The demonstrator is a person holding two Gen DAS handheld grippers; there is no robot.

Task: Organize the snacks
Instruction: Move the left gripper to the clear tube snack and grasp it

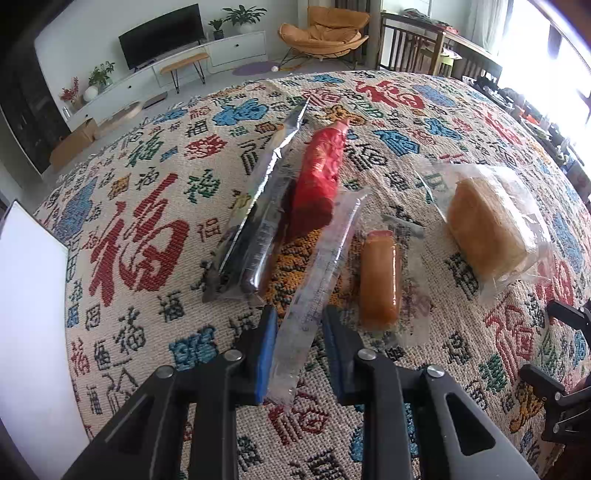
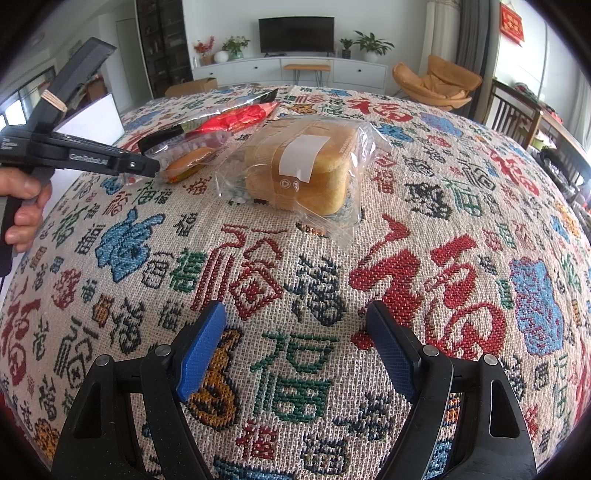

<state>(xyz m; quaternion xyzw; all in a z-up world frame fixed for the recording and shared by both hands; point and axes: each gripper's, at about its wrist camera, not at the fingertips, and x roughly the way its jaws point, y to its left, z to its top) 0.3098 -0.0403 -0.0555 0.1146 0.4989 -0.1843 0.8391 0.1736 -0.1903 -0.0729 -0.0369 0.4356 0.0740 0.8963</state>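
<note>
Several snacks lie in a row on the patterned tablecloth point(image 1: 147, 229). In the left wrist view my left gripper point(image 1: 299, 325) is open, its blue pads on either side of a long clear-wrapped stick snack point(image 1: 317, 280), a small gap on each side. Beyond it lie a dark bar in silver wrapper point(image 1: 255, 221), a red-wrapped roll point(image 1: 319, 177), an orange sausage-shaped snack point(image 1: 380, 277) and a bagged pastry point(image 1: 487, 229). In the right wrist view my right gripper point(image 2: 295, 343) is open and empty above bare cloth, well short of the bagged pastry point(image 2: 299, 166). The left gripper point(image 2: 144, 166) reaches in from the left.
A white box or board point(image 1: 33, 302) stands at the table's left edge, also seen in the right wrist view point(image 2: 96, 118). Beyond the table are a TV cabinet point(image 2: 291, 70), an orange lounge chair point(image 1: 325, 33) and wooden chairs point(image 1: 417, 48).
</note>
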